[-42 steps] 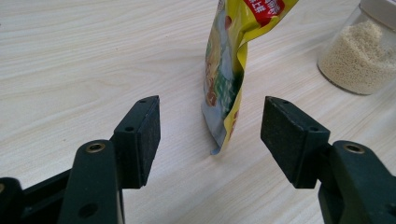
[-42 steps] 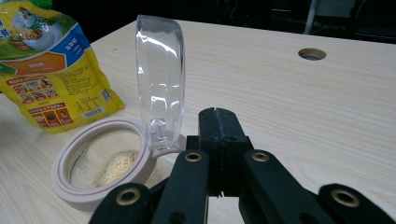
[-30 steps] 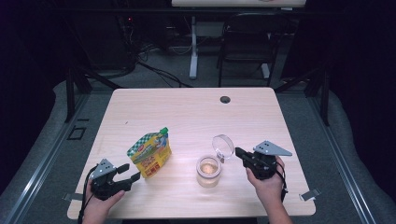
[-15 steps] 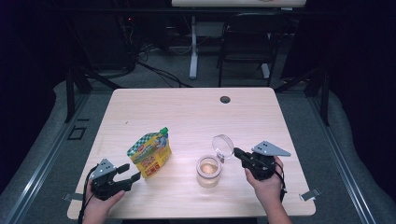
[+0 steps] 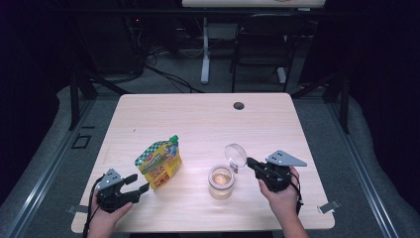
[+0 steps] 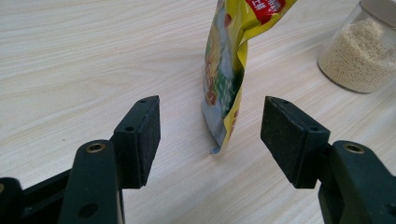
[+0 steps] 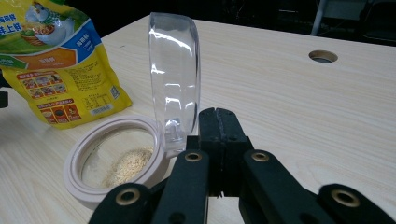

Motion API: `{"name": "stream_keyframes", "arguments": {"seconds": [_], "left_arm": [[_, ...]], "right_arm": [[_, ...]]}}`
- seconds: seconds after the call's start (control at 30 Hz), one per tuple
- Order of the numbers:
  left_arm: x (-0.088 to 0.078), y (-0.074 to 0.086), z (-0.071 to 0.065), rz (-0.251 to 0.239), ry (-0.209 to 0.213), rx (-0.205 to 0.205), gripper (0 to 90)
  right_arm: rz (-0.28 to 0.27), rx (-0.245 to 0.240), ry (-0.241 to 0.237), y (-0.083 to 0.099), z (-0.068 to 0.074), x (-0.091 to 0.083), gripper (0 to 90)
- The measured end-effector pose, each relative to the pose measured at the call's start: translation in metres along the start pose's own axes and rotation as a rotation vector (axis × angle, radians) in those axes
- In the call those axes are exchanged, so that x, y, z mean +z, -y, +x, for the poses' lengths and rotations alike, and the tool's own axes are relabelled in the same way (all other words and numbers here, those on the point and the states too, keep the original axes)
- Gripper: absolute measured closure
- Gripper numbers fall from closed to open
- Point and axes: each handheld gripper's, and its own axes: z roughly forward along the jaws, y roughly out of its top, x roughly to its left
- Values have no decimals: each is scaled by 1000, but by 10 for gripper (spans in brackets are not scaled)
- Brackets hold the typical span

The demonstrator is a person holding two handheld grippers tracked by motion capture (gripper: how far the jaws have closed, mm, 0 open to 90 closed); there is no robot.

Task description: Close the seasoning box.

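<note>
Landmark: the glass jar [image 5: 221,182] is standing on the near half of the table [image 5: 208,119]; every place below is given from it.
Jar: it is sitting upright, with a pale ring around its mouth and a low layer of fine beige grain inside, as the right gripper view is showing [image 7: 112,163].
Lid: the clear hinged lid [image 5: 236,154] is standing open and upright at the jar's far-right rim; in the right gripper view [image 7: 175,74] it is rising straight from the ring.
Right tongs: the right tongs [image 5: 251,163] are sitting just to the right of the jar, near the base of the lid; the 2 jaws are pressed flat together with nothing between them [image 7: 218,126], and whether their tips are touching the hinge cannot be told.
Left tongs: the left tongs [image 5: 138,182] are lying well to the left of the jar, released, with the 2 pads [image 6: 142,135] standing wide apart and gripping nothing.
Pouch: the yellow spouted pouch [image 5: 159,162] with a green cap is standing to the left of the jar, between it and the left tongs; in the left gripper view its lower edge [image 6: 224,88] is lining up with the gap between the pads, just beyond them and untouched.
Hole: a round grommet hole [image 5: 239,105] is lying far behind the jar, near the table's far edge.
</note>
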Motion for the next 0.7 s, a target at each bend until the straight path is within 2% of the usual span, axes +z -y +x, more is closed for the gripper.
{"name": "stream_keyframes", "arguments": {"seconds": [0.53, 0.7], "left_arm": [[0, 1, 1, -6, 1, -8, 384], [0, 1, 2, -6, -3, -9, 384]], "right_arm": [[5, -19, -17, 0, 7, 2, 900], [15, -33, -35, 0, 12, 5, 900]]}}
